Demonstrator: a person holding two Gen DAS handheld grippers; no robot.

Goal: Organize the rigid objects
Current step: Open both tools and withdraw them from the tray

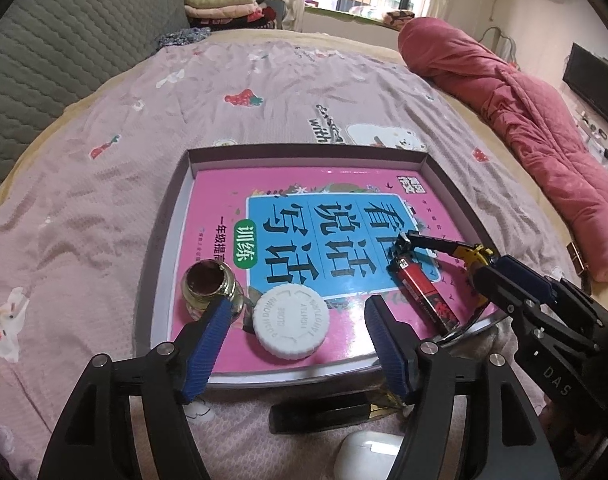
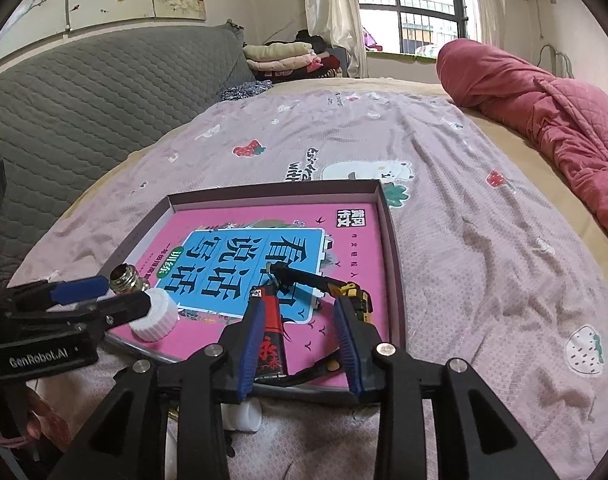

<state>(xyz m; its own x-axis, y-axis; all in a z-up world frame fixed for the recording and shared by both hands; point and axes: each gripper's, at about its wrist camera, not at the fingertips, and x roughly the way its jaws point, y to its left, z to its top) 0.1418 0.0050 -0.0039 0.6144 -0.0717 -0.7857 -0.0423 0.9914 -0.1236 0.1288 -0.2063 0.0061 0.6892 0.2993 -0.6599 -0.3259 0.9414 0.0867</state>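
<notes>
**Both grippers over the tray, nothing held**

Left wrist view: the left gripper (image 1: 296,340) points steeply down at the near edge of the tray (image 1: 304,158), its blue fingers (image 1: 210,344) spread wide. The white cap (image 1: 290,322) lies flat between them, touching neither pad. A small brass-rimmed jar (image 1: 208,284) stands just beside the left finger's tip, in the tray's near left corner. To the right, the red lighter (image 1: 426,294) lies on the pink book (image 1: 264,208) that lines the tray, and a black and yellow tool (image 1: 444,246) lies just beyond it. The right gripper's black body reaches in from the right edge toward that tool. Below the tray, on the bedspread (image 1: 104,168), sit a white earbud case (image 1: 364,456) and a dark flat object that is hard to identify.

Right wrist view: the right gripper (image 2: 300,340) tilts down over the tray's near right part, fingers (image 2: 250,344) partly apart and gripping nothing. The lighter lies just beside the left finger, partly hidden by it; the tool lies just beyond the right one. The left gripper enters from the left, partly blocking the cap and jar. A rolled red quilt (image 2: 544,120) lies on the far right of the bed.
</notes>
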